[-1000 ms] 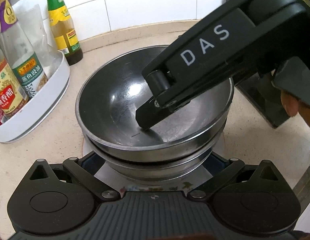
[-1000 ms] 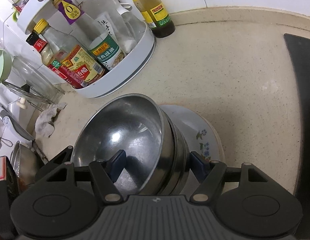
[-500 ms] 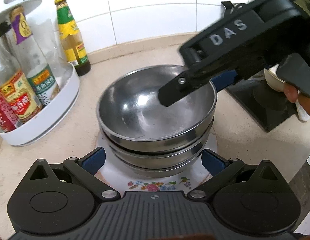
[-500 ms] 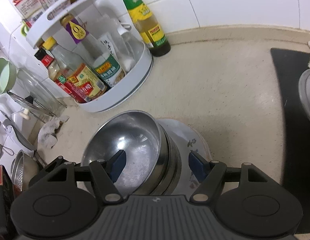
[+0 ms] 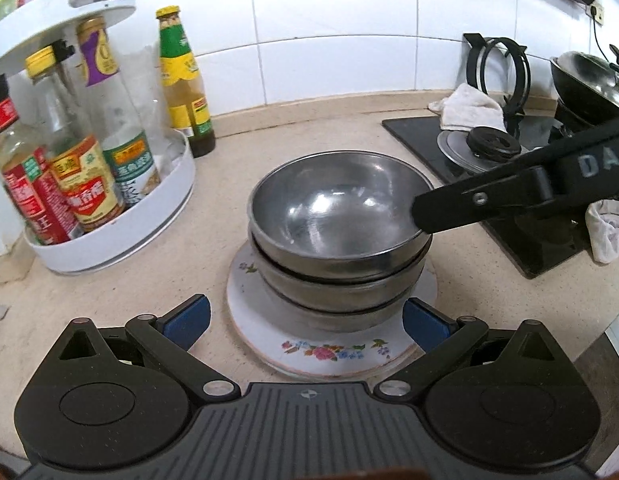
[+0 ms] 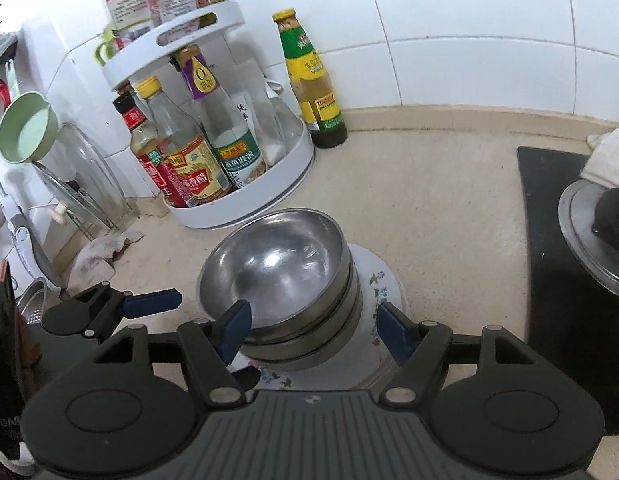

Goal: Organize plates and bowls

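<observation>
The stack of steel bowls [image 5: 339, 240] sits on the flowered plate [image 5: 333, 350] in the middle of the beige surface [image 5: 109, 292], with the white condiment rack [image 5: 109, 236] at its 10 o'clock and the black stove top [image 5: 505, 204] at its 3 o'clock. The left claw [image 5: 305, 320] is released, its blue pads wide on both sides of the plate and holding nothing. The right claw [image 6: 311, 328] is also spread; its left pad hangs over the near rim of the top bowl, and I cannot tell if it touches.

I think the danger is that this pad catches the rim while moving away and tips the top bowl, because the bowls rest loosely in each other. A push could also slide the stack on the smooth plate.

One second ago the right claw reached deep into the top bowl. Now it has drawn out to the bowl's 3 o'clock rim, and the left claw has backed off, so the whole plate shows.
</observation>
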`<state>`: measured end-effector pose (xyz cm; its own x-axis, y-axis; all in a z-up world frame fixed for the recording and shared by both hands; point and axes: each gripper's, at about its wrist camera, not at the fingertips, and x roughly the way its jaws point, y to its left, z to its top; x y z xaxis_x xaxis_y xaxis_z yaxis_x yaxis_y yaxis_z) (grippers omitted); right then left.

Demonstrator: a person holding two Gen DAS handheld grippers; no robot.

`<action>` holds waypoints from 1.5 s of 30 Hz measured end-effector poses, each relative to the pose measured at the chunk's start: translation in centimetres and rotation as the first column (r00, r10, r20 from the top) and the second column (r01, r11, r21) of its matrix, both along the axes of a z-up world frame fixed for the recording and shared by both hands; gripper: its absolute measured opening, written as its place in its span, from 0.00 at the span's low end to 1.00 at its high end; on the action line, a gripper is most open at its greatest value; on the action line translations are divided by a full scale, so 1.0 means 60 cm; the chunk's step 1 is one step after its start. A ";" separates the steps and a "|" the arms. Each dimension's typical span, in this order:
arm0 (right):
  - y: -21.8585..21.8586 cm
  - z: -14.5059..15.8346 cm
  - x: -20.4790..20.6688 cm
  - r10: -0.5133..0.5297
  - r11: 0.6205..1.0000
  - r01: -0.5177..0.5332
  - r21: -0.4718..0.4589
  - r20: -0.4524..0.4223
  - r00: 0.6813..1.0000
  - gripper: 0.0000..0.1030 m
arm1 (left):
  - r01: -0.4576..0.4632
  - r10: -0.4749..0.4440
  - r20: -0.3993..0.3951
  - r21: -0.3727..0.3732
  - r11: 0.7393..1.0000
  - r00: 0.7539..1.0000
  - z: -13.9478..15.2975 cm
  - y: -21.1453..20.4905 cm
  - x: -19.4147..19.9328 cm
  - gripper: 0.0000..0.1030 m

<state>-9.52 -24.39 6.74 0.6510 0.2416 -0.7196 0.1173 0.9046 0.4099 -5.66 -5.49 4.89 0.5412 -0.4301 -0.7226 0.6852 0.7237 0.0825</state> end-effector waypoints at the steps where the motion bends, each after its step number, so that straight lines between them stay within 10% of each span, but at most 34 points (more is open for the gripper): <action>1: 0.000 0.003 -0.006 -0.002 1.000 0.002 0.004 0.006 1.000 0.65 | -0.010 0.010 0.002 -0.002 1.000 1.000 0.001 0.003 -0.003 1.00; 14: 0.048 0.045 -0.102 -0.005 0.994 0.021 -0.111 0.143 0.990 0.65 | -0.167 0.173 0.031 -0.145 0.975 0.984 0.041 0.067 -0.047 1.00; 45: 0.093 0.044 -0.106 -0.067 0.992 0.088 -0.094 0.206 0.976 0.66 | -0.315 0.335 0.087 -0.183 0.931 0.938 0.086 0.104 -0.079 1.00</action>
